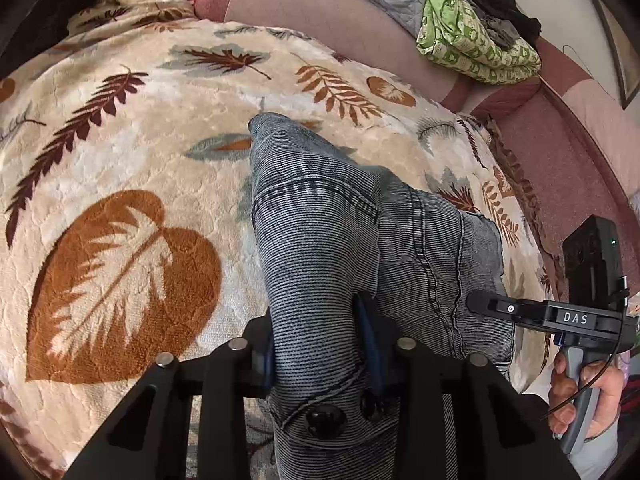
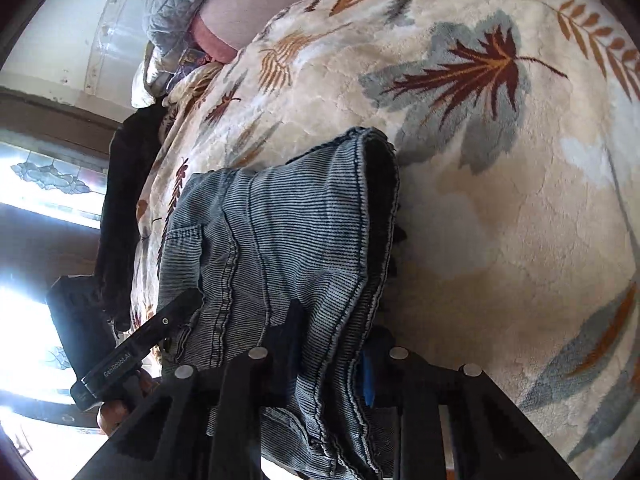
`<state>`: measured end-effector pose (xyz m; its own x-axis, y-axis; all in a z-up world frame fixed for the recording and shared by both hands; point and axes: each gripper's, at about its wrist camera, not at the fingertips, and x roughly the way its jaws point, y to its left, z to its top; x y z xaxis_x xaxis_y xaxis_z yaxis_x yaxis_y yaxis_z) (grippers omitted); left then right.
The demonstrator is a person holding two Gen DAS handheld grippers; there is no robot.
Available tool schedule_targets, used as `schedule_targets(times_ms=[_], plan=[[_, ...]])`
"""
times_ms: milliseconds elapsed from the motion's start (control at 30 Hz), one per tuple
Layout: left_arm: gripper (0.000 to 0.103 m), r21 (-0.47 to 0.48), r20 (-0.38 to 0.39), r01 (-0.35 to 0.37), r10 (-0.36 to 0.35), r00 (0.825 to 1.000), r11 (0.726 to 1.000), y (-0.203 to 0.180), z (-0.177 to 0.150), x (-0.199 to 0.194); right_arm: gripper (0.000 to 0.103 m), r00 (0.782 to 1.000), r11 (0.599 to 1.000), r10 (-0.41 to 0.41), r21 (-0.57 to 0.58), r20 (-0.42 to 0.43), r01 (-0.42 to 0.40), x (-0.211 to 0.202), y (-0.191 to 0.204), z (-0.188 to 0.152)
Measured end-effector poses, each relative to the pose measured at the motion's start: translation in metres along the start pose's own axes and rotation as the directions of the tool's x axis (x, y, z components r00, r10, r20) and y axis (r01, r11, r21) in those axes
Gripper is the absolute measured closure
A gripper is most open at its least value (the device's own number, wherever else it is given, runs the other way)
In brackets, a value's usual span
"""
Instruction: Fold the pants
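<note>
Grey-blue ribbed denim pants (image 1: 320, 224) are held above a cream leaf-print blanket (image 1: 120, 160). My left gripper (image 1: 320, 344) is shut on the pants near the waistband with its black button (image 1: 323, 418). My right gripper (image 2: 332, 356) is shut on another bunched part of the pants (image 2: 288, 232); a hemmed opening (image 2: 380, 168) hangs toward the blanket (image 2: 500, 200). The right gripper's body also shows in the left wrist view (image 1: 552, 312), its tip against the pants. The left gripper's body shows in the right wrist view (image 2: 140, 344).
A green patterned cloth with dark clothes on it (image 1: 472, 36) lies on the pink sofa back (image 1: 320, 32). A grey quilted cover (image 2: 176, 0) and a dark garment (image 2: 124, 200) lie at the blanket's edge. A bright window (image 2: 40, 184) is beyond.
</note>
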<state>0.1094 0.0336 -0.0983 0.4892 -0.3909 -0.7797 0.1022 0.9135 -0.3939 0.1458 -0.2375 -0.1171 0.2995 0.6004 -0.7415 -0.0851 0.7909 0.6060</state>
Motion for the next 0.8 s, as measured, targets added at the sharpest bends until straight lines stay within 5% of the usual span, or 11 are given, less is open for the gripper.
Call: schedule_targets(times_ms=[233,433,800], plan=[[0.073,0.102,0.137,-0.029,0.015,0.990,0.994,-0.023,0.016,-0.049,0.083,0.996,0.993,0.029,-0.120,0.083,-0.019,-0.043,0.050,0.009],[0.073,0.129,0.206,-0.027,0.000,0.979,0.991,-0.032,0.061,-0.071,0.083,0.985,0.986,0.052,-0.164,0.162,-0.025,-0.079,0.080,0.051],[0.072,0.096,0.120,-0.056,0.044,0.992,0.994,-0.009,0.075,-0.005,0.083,0.993,0.996,0.016,-0.085,0.119,-0.006,-0.024,0.046,0.081]])
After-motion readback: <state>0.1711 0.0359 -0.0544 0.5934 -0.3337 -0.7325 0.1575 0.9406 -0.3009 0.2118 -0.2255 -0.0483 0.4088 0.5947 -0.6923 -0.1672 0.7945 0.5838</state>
